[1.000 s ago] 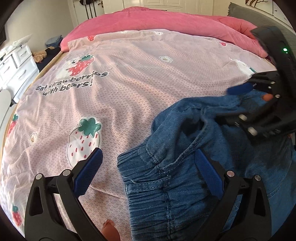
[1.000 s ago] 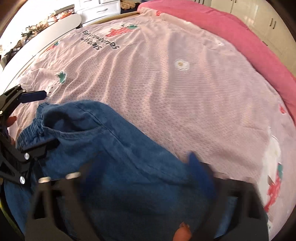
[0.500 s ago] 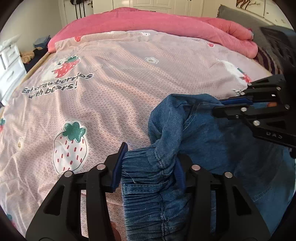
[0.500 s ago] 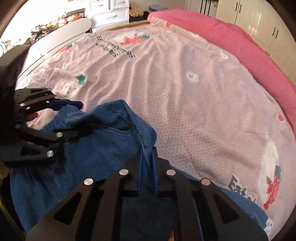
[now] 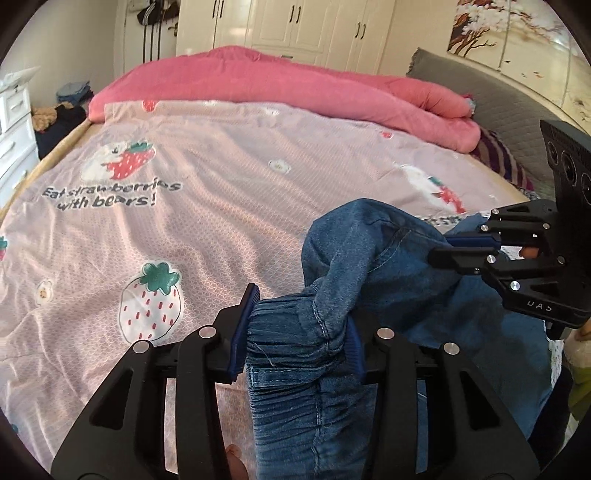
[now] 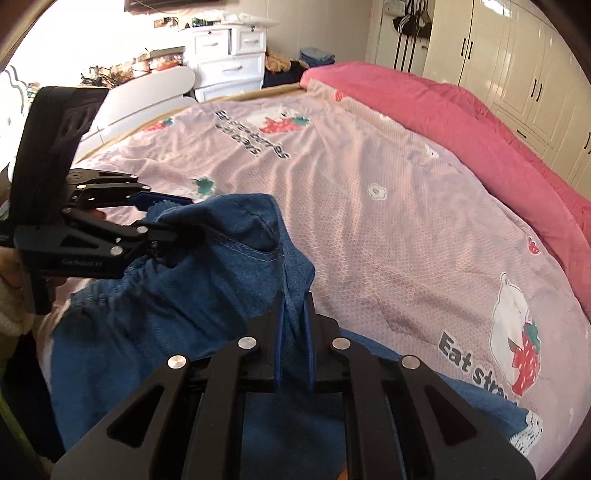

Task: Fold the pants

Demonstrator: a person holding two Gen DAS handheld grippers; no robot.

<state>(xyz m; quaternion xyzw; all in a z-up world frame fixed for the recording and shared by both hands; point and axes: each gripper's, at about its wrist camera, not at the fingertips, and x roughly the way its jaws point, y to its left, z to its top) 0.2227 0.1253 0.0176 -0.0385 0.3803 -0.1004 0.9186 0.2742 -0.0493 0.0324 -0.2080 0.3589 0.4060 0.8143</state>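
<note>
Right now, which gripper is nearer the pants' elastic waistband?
Left. The left gripper is clamped on the elastic waistband; the right gripper pinches plain denim of the pants further along.

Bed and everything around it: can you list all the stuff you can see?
pants: one, blue denim, bunched at the near edge of the bed, gripped by both claws
bedspread: one, pale pink with strawberries and bears, covering the bed
quilt: one, hot pink, piled along the bed's far side
wardrobe: one, cream doors, against the far wall
drawers: one white chest, in the corner past the bed
headboard: one, grey, right of the quilt in the left wrist view
left claw: one, black with blue pads, shut on the elastic waistband
right claw: one, black with blue pads, shut on a fold of denim
</note>
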